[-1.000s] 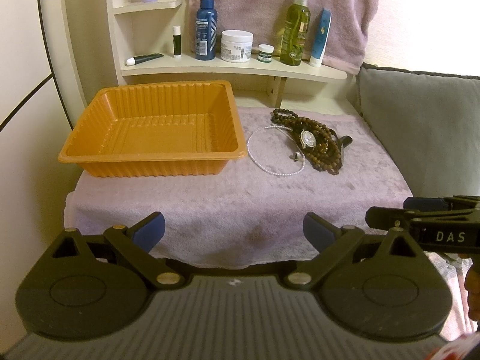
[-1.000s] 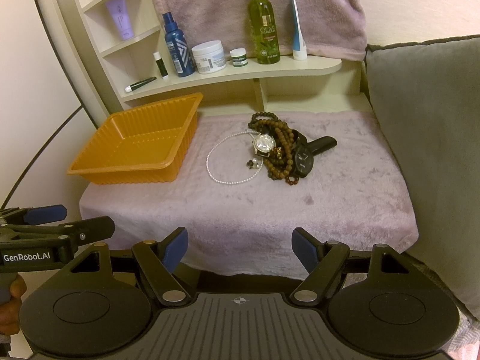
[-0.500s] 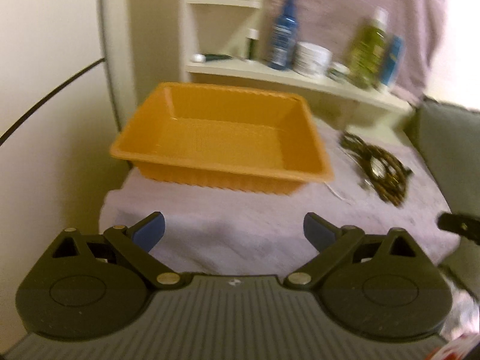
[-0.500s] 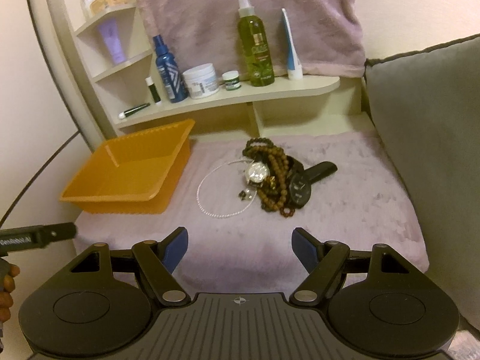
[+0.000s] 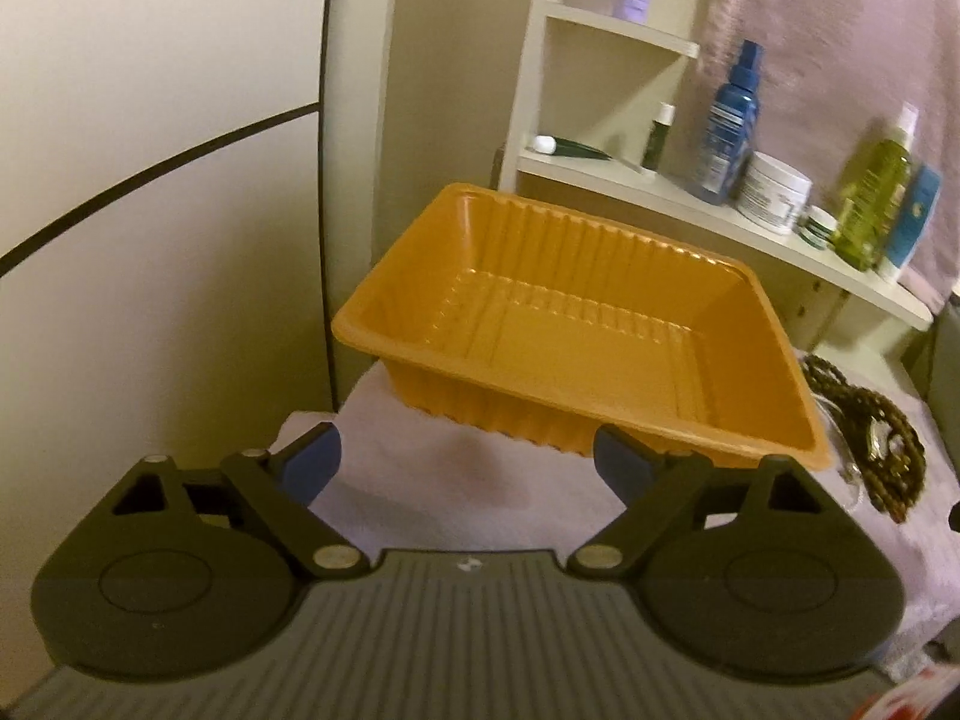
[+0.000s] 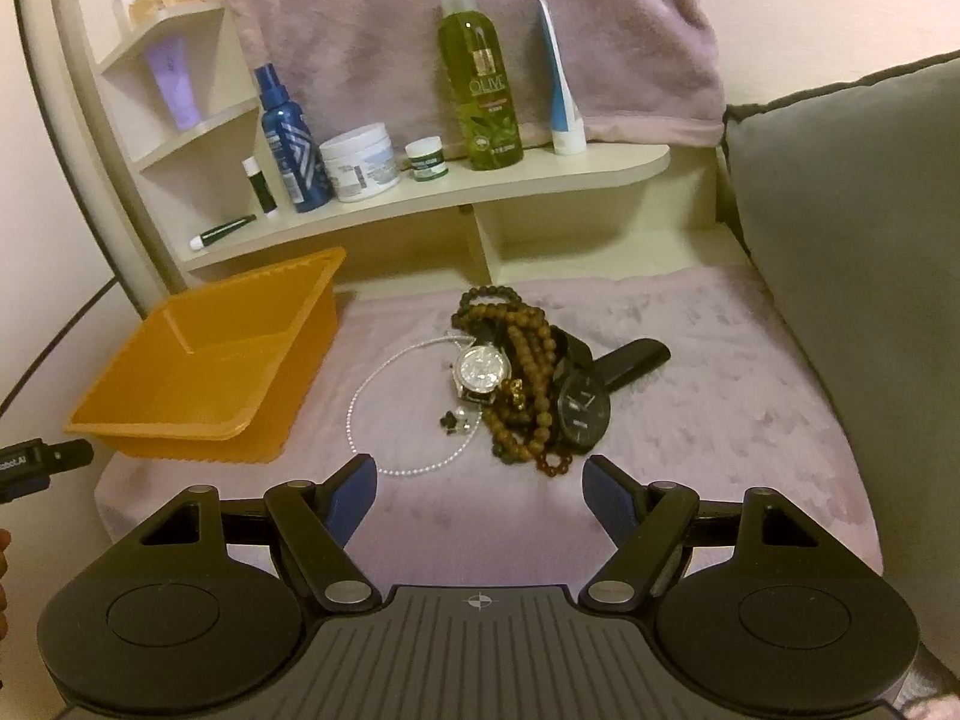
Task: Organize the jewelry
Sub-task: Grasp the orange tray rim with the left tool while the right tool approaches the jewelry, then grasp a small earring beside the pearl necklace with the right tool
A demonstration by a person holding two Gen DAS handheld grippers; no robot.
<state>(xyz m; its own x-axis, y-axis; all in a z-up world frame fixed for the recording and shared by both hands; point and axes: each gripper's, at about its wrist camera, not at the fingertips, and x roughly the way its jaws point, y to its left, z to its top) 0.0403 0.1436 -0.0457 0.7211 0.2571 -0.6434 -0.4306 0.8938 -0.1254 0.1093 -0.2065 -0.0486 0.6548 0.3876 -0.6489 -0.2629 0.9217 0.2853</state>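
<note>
Right wrist: right gripper (image 6: 479, 480) spread, empty; jewelry pile (image 6: 522, 384) at 12 o'clock, near; left gripper (image 5: 465, 465) spread, faces tray (image 5: 576, 336).

The orange tray (image 5: 576, 336) is now seen closer and shifted toward frame centre in the left wrist view. The jewelry pile (image 6: 522, 384) has been brought nearer, lower in the right wrist frame.

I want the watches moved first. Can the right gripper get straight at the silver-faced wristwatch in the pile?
Probably yes. The open right gripper faces the silver-faced wristwatch with only bare lilac towel between; brown wooden beads touch its right side.
</note>
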